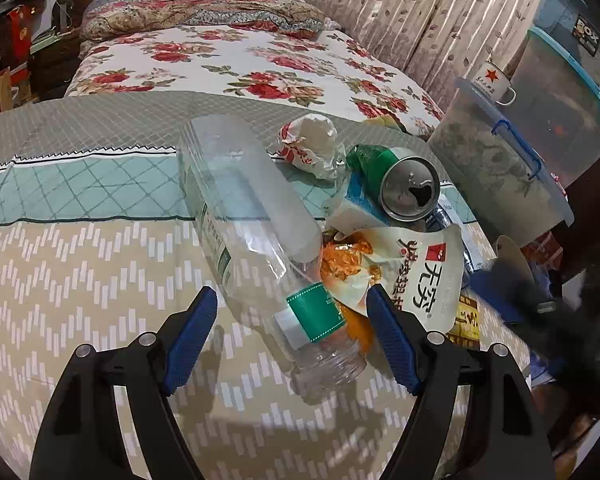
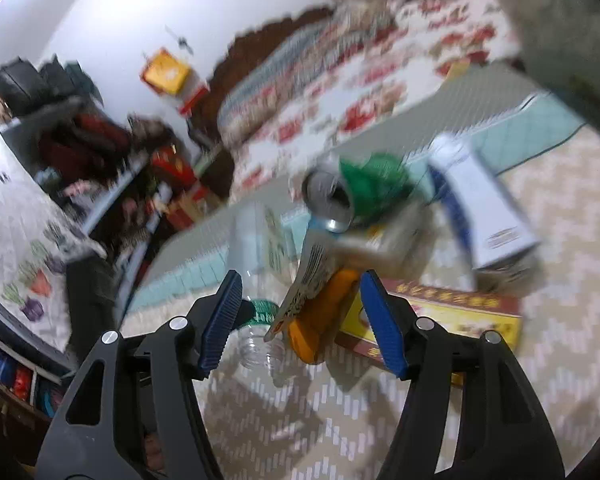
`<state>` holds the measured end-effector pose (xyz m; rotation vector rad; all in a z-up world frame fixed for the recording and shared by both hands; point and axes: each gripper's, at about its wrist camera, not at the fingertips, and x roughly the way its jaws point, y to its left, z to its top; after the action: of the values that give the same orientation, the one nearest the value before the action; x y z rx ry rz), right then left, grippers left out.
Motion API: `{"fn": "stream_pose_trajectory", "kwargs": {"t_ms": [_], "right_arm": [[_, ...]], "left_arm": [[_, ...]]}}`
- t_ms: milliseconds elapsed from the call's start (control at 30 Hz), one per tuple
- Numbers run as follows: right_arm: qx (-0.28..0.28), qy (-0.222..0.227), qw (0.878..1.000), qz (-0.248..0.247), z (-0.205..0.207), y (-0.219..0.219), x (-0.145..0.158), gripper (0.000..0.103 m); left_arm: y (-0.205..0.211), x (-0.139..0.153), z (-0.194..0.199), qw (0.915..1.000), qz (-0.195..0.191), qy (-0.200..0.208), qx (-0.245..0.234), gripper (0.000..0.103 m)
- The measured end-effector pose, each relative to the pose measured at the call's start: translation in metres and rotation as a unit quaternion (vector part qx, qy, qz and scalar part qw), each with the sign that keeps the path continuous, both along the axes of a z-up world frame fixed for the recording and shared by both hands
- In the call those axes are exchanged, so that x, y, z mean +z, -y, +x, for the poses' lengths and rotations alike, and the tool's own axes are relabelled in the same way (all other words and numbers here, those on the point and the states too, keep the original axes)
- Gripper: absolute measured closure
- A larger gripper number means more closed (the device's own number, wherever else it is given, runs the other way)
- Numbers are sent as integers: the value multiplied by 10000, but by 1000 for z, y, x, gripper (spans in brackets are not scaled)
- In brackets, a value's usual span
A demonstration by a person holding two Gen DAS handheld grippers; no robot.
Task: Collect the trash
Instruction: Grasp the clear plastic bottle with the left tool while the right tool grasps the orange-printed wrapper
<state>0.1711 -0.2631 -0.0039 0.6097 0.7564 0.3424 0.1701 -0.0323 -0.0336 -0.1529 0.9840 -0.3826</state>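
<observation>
A pile of trash lies on the patterned bedspread [image 1: 80, 280]. In the left wrist view my left gripper [image 1: 292, 320] is open, its blue pads on either side of the neck of a clear plastic bottle [image 1: 244, 216] with a green label band. Beside the bottle lie a white snack bag [image 1: 416, 276], a green can [image 1: 404, 188], a crumpled paper wrapper [image 1: 308, 144] and a blue-white carton [image 1: 358, 204]. In the blurred right wrist view my right gripper [image 2: 300, 300] is open around an orange wrapper [image 2: 324, 312], over a red-yellow box [image 2: 460, 312]. The can [image 2: 340, 196] and carton [image 2: 484, 216] lie beyond.
Clear storage bins [image 1: 500, 168] with blue lids and a star mug [image 1: 496, 80] stand at the right. A floral sheet [image 1: 240, 68] and folded quilts [image 1: 200, 8] lie further back. Cluttered shelves [image 2: 80, 152] stand left of the bed.
</observation>
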Motion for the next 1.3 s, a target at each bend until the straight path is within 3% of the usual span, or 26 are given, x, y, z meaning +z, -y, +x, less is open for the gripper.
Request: {"fn": "stream_pose_trajectory", "kwargs": {"t_ms": [33, 67, 167, 233, 333, 400, 433, 533, 733, 900, 967, 1100, 1167, 1300], "right_arm": [[75, -105, 9999, 6, 6, -3, -6, 66], [207, -215, 9995, 63, 13, -8, -13, 82], [166, -226, 9985, 475, 8, -3, -23, 93], [20, -75, 9991, 428, -7, 5, -19, 97], [-157, 121, 9995, 245, -37, 14, -15, 97], [-204, 242, 9994, 119, -62, 19, -15, 98], [-213, 295, 9993, 37, -72, 22, -15, 98], [-203, 375, 9989, -216, -103, 25, -20, 98], [-131, 30, 9996, -253, -140, 36, -48, 98], [-53, -51, 9999, -84, -151, 39, -63, 97], [-4, -34, 10000, -44, -151, 38, -63, 94], [174, -132, 9997, 121, -142, 35, -65, 94], [194, -281, 9989, 332, -137, 36, -69, 94], [148, -495, 9954, 809, -134, 46, -81, 94]], "left_arm": [[1, 0, 1, 10000, 11, 7, 25, 29], [2, 0, 2, 10000, 27, -4, 40, 29], [6, -2, 3, 10000, 68, -25, 36, 29], [11, -5, 5, 9998, 191, 28, 83, 30], [14, -13, 8, 9994, 316, 5, 167, 44], [12, -13, 4, 9994, 287, 109, 133, 49], [9, -13, 1, 9994, 285, 131, 136, 65], [-7, -12, -14, 9994, 286, 152, 134, 67], [-32, -9, -70, 9978, 579, 257, -172, 67], [-28, -9, -107, 9941, 893, 471, -384, 64], [-23, -8, -108, 9923, 1042, 589, -321, 33], [-11, -4, -93, 9910, 1106, 735, -192, 30], [-5, -6, -83, 9905, 1174, 714, -106, 24], [-1, -16, -67, 9893, 1325, 606, 20, 29]]}}
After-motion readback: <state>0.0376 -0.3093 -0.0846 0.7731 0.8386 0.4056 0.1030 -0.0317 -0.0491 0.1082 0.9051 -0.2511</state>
